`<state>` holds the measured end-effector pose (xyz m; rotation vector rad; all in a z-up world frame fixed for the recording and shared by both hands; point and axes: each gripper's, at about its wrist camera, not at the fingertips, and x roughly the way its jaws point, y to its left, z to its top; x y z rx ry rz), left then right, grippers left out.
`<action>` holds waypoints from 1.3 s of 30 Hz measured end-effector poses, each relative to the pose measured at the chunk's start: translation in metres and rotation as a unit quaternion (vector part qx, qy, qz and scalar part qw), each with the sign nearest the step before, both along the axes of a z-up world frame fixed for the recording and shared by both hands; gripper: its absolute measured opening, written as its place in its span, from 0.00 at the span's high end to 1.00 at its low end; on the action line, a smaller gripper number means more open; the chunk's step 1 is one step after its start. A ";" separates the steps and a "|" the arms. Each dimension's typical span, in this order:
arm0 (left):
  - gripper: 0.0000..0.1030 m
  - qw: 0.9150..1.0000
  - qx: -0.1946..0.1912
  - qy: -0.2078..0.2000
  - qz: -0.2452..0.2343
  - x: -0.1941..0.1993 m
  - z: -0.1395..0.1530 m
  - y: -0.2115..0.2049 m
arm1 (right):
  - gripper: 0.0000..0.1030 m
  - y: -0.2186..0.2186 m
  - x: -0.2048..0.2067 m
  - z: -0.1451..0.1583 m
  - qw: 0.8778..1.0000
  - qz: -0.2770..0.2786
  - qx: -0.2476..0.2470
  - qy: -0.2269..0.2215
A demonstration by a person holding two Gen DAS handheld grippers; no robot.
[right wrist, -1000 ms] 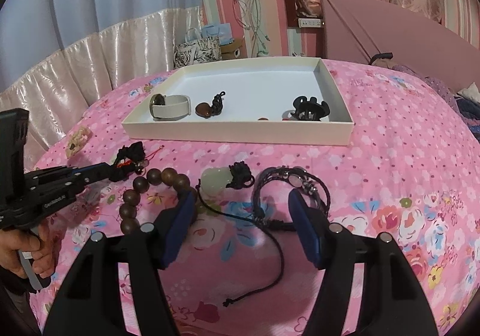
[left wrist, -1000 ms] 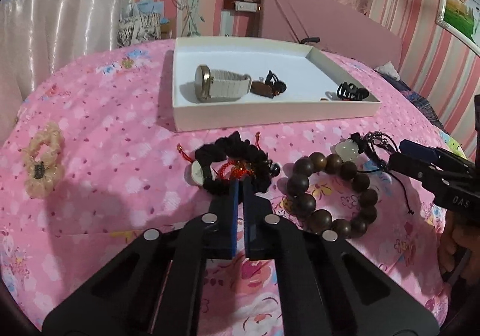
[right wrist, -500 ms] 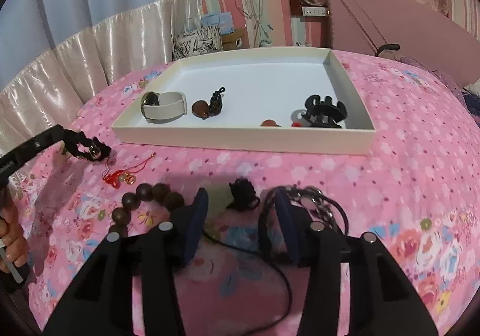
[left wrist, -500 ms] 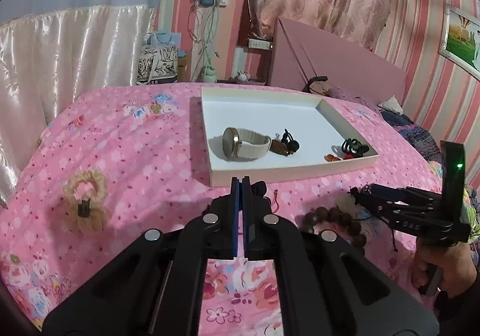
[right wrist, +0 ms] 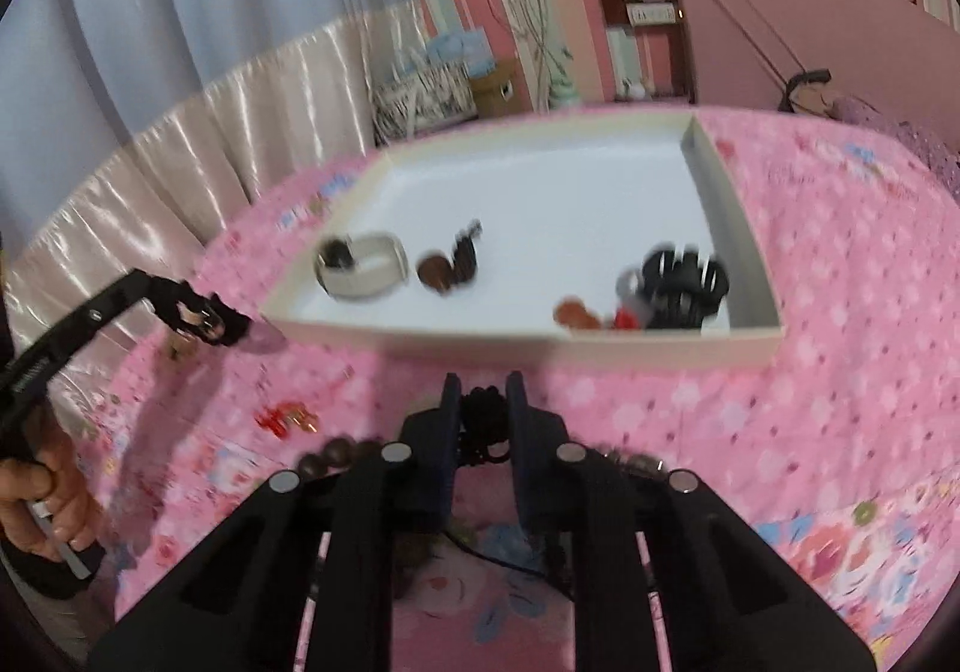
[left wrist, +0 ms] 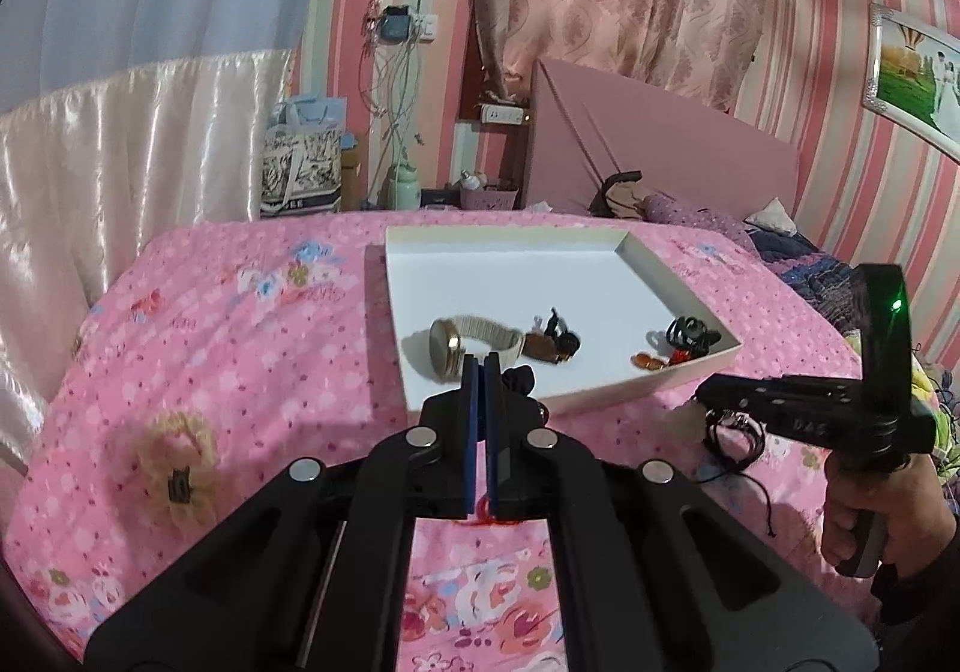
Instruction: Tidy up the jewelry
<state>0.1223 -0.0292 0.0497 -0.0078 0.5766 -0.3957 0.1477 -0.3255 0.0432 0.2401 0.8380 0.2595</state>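
Note:
A white tray (left wrist: 636, 258) lies on the pink bed and holds a beige watch (left wrist: 474, 349), a brown pendant (left wrist: 543, 346) and a black hair claw (left wrist: 690, 336). My left gripper (left wrist: 480, 372) is shut on a black scrunchie (left wrist: 521, 379), lifted near the tray's front left corner; it also shows in the right wrist view (right wrist: 207, 315). My right gripper (right wrist: 485, 402) is shut on the black knot of a corded pendant (right wrist: 483, 420), low over the bed in front of the tray (right wrist: 744, 252). Brown beads (right wrist: 336, 453) lie partly hidden beside it.
A beige scrunchie (left wrist: 177, 468) lies on the bed at the left. A red knotted charm (right wrist: 285, 417) lies on the bedspread in front of the tray. Black cord bracelets (left wrist: 735, 435) hang under the right gripper. A headboard and curtains stand behind.
My left gripper has lifted the black scrunchie off the bed and carried it toward the tray. My right gripper has closed from wide open onto the pendant's black knot.

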 end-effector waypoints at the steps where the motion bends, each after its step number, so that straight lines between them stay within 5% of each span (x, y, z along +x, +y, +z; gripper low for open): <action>1: 1.00 1.000 0.001 -0.005 -0.002 0.002 0.005 -0.002 | 0.86 -0.001 0.001 0.006 1.000 -0.001 0.002 -0.006; 11: 1.00 0.999 -0.002 -0.025 -0.038 0.032 0.035 -0.043 | 0.86 -0.023 0.035 0.035 0.999 -0.015 0.026 -0.042; 18: 1.00 0.998 0.014 0.034 -0.047 0.072 -0.016 -0.079 | 0.86 -0.027 0.068 0.013 0.999 -0.031 0.035 -0.025; 24: 1.00 0.998 0.031 0.047 -0.037 0.084 -0.059 -0.091 | 0.86 -0.020 0.076 -0.020 0.999 -0.031 0.026 -0.015; 39: 1.00 0.996 0.077 0.046 -0.019 0.092 -0.085 -0.101 | 0.85 -0.010 0.079 -0.040 0.998 -0.039 -0.048 -0.009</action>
